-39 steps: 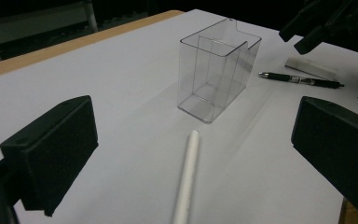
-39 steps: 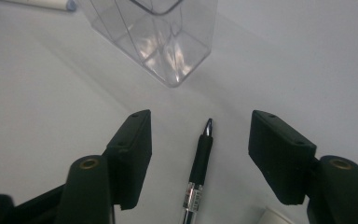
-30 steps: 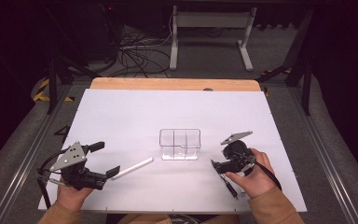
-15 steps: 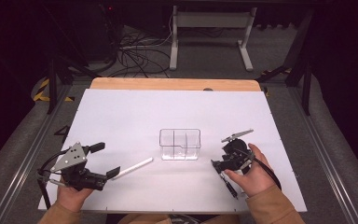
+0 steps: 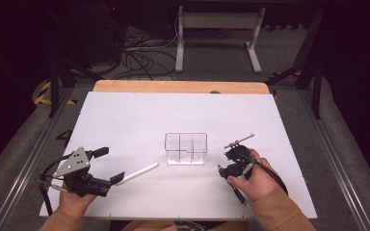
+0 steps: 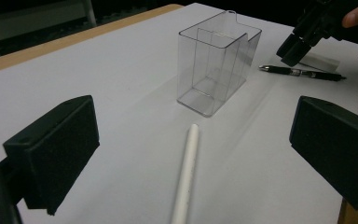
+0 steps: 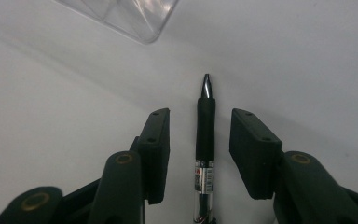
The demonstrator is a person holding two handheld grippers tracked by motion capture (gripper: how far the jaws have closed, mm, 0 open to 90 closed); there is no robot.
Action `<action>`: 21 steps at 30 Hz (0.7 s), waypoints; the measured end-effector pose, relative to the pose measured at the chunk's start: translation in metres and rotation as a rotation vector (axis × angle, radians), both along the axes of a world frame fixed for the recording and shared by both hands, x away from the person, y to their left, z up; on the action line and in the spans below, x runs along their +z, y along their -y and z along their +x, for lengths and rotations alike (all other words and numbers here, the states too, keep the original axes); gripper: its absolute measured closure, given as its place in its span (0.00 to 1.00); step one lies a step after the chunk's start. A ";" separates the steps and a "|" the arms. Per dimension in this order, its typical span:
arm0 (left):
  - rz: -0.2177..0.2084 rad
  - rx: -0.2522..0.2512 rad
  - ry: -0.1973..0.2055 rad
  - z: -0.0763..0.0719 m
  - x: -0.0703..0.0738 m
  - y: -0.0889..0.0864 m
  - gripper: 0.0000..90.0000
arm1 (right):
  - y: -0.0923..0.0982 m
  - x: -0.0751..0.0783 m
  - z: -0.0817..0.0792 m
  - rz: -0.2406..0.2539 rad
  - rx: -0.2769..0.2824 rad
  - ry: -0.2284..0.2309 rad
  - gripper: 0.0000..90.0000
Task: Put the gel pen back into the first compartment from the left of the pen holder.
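A black pen lies on the white table, tip pointing toward the clear divided container. My right gripper is lowered over the pen with one jaw on each side. Its jaws have just been closing, but a gap remains on both sides, so it is open. In the high view the right gripper is just right of the container, and the pen's rear end sticks out under the hand. My left gripper rests open at the front left, facing a white stick that lies on the table.
The white board covers the table, with a wooden strip along its far edge. From the left gripper view the container stands upright beyond the stick, with the black pen and the right gripper behind it.
The right gripper's jaws have narrowed around the black pen and the hand has tipped slightly toward the table. The left gripper and the white stick have not moved.
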State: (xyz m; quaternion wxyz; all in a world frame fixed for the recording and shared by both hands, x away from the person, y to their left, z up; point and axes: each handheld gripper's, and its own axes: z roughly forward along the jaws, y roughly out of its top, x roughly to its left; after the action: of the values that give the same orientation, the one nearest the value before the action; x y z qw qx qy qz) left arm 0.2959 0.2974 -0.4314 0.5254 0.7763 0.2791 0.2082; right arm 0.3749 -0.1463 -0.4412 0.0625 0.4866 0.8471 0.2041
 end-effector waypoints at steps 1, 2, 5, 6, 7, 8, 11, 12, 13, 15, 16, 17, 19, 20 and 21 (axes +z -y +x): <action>-0.002 0.001 0.001 0.000 0.000 0.000 0.02 | 0.000 -0.001 0.000 -0.006 0.002 -0.006 0.68; -0.003 0.001 0.001 0.000 0.000 0.000 0.02 | -0.001 -0.002 0.000 -0.009 -0.005 -0.013 0.70; -0.002 -0.003 -0.003 0.000 0.000 0.001 0.02 | -0.002 -0.004 -0.001 -0.013 -0.039 -0.029 0.72; -0.004 -0.002 -0.001 0.000 0.000 0.001 0.02 | -0.002 -0.004 -0.001 -0.013 -0.039 -0.029 0.72; 0.000 -0.003 -0.003 0.000 0.000 0.001 0.02 | -0.002 -0.005 -0.001 -0.019 -0.046 -0.035 0.72; 0.001 0.000 0.002 0.000 0.000 0.001 0.02 | -0.003 -0.005 -0.001 -0.030 -0.045 -0.037 0.72; 0.001 0.000 0.001 0.000 -0.001 0.001 0.02 | -0.004 -0.007 -0.001 -0.055 -0.037 -0.041 0.74; 0.001 0.000 0.001 0.000 -0.001 0.001 0.02 | -0.004 -0.009 0.000 -0.064 -0.035 -0.046 0.75; 0.000 -0.001 0.001 0.000 -0.001 0.001 0.02 | -0.004 -0.009 0.000 -0.064 -0.035 -0.046 0.75; -0.003 -0.002 -0.003 0.000 0.000 0.001 0.02 | -0.005 -0.010 0.000 -0.074 -0.035 -0.054 0.77; -0.004 -0.003 -0.004 0.000 0.000 0.001 0.02 | -0.005 -0.011 0.000 -0.076 -0.037 -0.059 0.78; -0.004 -0.003 -0.004 0.000 0.000 0.001 0.02 | -0.005 -0.011 0.000 -0.079 -0.037 -0.063 0.79; -0.003 -0.005 -0.004 0.000 0.000 0.001 0.02 | -0.006 -0.012 -0.001 -0.088 -0.046 -0.064 0.80; -0.004 -0.005 -0.004 0.000 -0.001 0.001 0.02 | -0.007 -0.013 -0.001 -0.101 -0.047 -0.067 0.81; -0.004 -0.005 -0.005 0.000 -0.001 0.001 0.02 | -0.007 -0.014 -0.001 -0.105 -0.047 -0.069 0.82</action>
State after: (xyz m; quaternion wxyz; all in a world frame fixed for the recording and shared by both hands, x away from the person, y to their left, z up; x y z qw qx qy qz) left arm 0.2963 0.2960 -0.4319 0.5267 0.7766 0.2787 0.2045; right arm 0.3742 -0.1391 -0.4554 0.0635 0.5093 0.8466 0.1408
